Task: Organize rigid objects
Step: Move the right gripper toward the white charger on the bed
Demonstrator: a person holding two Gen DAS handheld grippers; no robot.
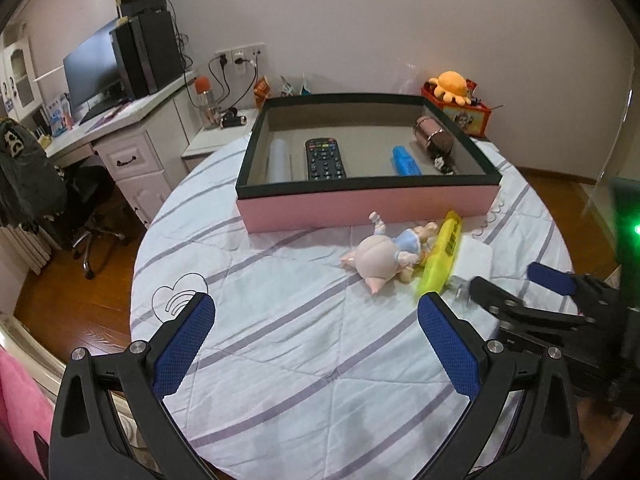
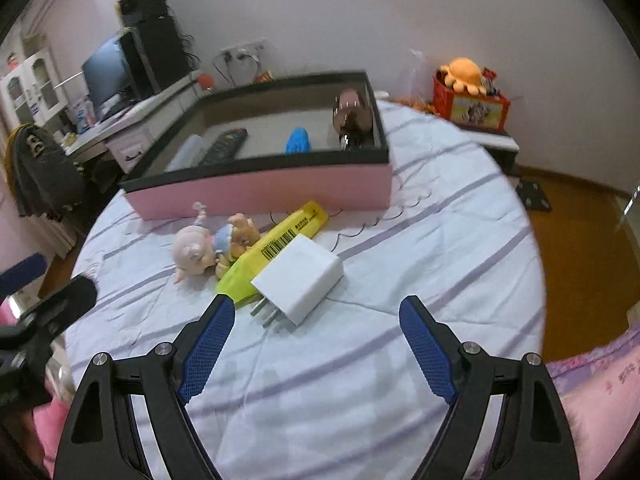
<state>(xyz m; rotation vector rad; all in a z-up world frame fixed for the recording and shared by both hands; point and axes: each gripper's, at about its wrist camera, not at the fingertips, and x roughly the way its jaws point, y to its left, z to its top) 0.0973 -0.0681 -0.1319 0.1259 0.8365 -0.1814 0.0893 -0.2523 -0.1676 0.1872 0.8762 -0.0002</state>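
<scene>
two open claws (image 2: 316,308) (image 1: 316,308), three loose objects, one box (image 1: 360,206)

Only print I can spot: black barcode w/ tiny digits + a line of small characters on the yellow highlighter (image 2: 276,248), too small to read. Red box (image 2: 472,110) by the wall has cartoon art, no legible words.

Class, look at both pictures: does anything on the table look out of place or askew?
Yes. Three things lie in a jumble outside the box: the pig toy on its side, the yellow pack slanted against it, and the white charger resting partly on that pack, prongs out.
</scene>
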